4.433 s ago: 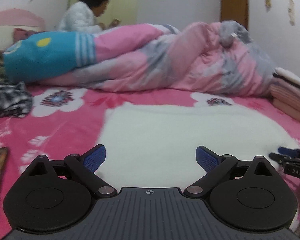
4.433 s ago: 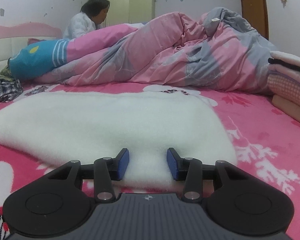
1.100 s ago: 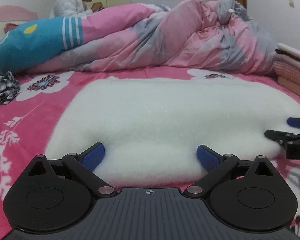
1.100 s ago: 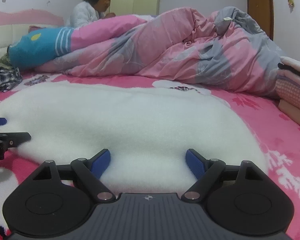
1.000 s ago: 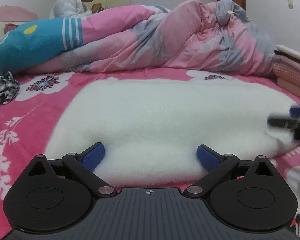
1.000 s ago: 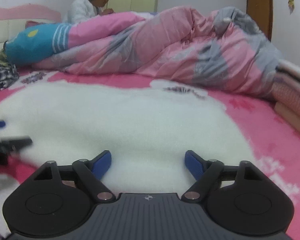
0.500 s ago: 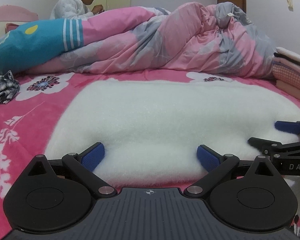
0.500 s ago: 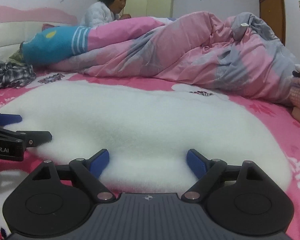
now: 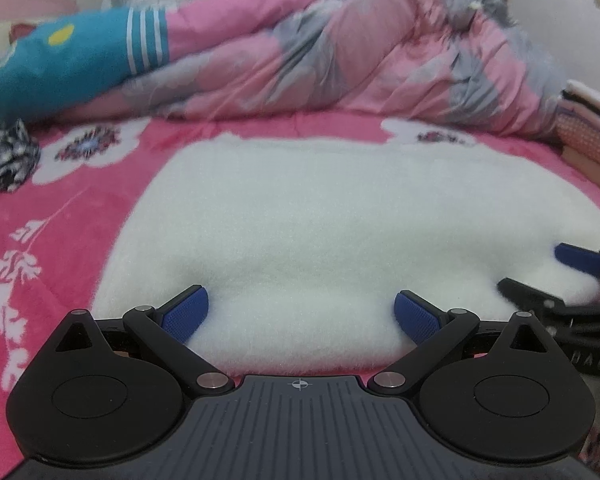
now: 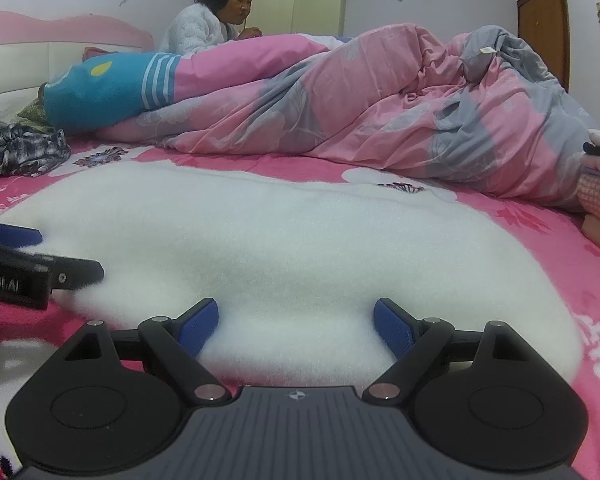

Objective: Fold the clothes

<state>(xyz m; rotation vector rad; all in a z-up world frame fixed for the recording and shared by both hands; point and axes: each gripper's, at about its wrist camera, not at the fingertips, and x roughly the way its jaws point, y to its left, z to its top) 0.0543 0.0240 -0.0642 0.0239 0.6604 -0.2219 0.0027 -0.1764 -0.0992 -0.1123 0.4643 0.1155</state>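
Both grippers, L (image 9: 300, 314) & R (image 10: 296, 320), wide open at white fleece (image 9: 340, 220) edge.

Pink-grey quilt (image 10: 380, 120) heaped; seated person (image 10: 204, 28) behind.

Little can be read. In the left wrist view, the right gripper (image 9: 580, 280) at the right edge bears blurred letters, seemingly "DAS". In the right wrist view, the left gripper (image 10: 40, 256) at the left edge shows lettering ending in "AI".
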